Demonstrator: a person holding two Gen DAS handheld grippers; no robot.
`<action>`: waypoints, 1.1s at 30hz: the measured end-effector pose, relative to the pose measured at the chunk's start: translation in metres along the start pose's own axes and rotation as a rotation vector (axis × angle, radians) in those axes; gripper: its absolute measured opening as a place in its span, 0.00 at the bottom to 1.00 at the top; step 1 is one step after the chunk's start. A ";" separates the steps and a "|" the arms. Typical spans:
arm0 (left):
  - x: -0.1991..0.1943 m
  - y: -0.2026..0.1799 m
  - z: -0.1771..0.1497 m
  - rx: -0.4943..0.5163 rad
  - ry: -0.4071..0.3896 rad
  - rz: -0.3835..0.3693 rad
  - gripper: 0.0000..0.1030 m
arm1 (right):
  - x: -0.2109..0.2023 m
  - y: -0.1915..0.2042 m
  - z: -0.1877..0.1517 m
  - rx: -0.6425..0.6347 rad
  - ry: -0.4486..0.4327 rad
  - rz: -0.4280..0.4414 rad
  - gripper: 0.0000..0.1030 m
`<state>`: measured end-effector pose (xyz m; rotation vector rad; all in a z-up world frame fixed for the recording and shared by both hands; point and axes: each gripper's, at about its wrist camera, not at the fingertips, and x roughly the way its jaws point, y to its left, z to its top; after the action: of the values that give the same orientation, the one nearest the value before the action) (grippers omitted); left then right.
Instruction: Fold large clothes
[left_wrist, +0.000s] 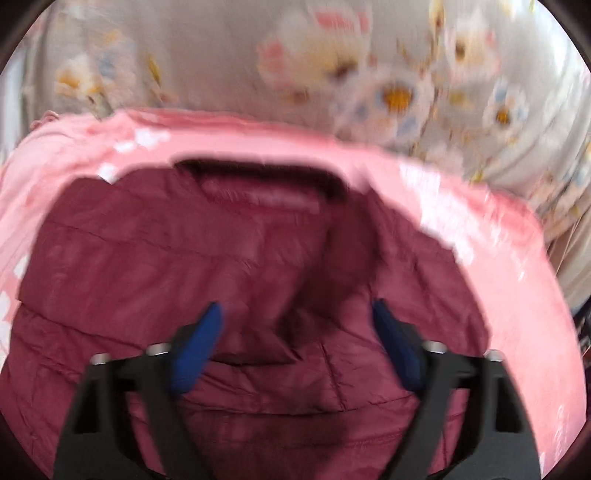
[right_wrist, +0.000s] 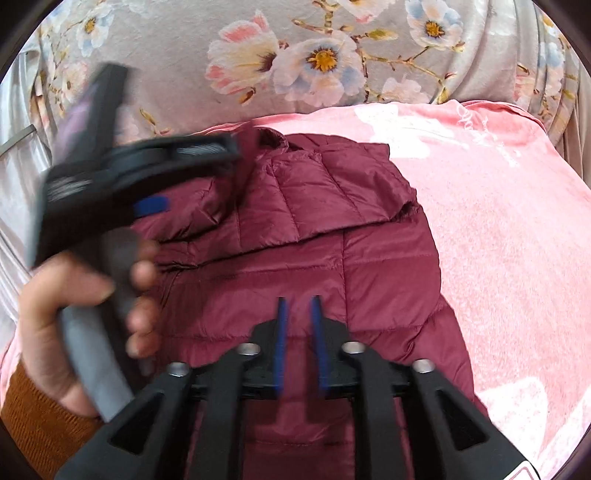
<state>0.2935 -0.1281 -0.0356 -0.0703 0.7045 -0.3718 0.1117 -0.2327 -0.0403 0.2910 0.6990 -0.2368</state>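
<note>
A dark red quilted puffer jacket (right_wrist: 332, 236) lies on a pink blanket (right_wrist: 498, 240), its hood folded down at the far end. The left wrist view is motion-blurred; there the jacket (left_wrist: 207, 266) fills the middle. My left gripper (left_wrist: 297, 312) is open and empty, its blue pads wide apart just above the jacket. It also shows in the right wrist view (right_wrist: 147, 177), blurred, held in a hand over the jacket's left side. My right gripper (right_wrist: 298, 304) hovers over the jacket's middle, jaws narrowly apart with nothing between them.
The pink blanket (left_wrist: 517, 295) covers a bed. A grey floral bedcover (right_wrist: 295, 62) rises behind it. The person's hand and orange sleeve (right_wrist: 40, 417) are at the lower left.
</note>
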 end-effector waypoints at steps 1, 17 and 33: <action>-0.010 0.006 0.003 0.003 -0.022 0.001 0.86 | -0.001 0.000 0.004 -0.001 -0.012 -0.002 0.37; -0.038 0.270 -0.013 -0.374 0.093 0.280 0.68 | 0.092 -0.017 0.077 0.157 0.056 0.046 0.48; -0.008 0.265 -0.022 -0.064 0.184 0.455 0.43 | 0.087 -0.002 0.092 0.161 -0.026 0.076 0.01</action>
<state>0.3559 0.1234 -0.0973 0.0649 0.8894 0.0824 0.2302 -0.2759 -0.0310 0.4664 0.6434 -0.2242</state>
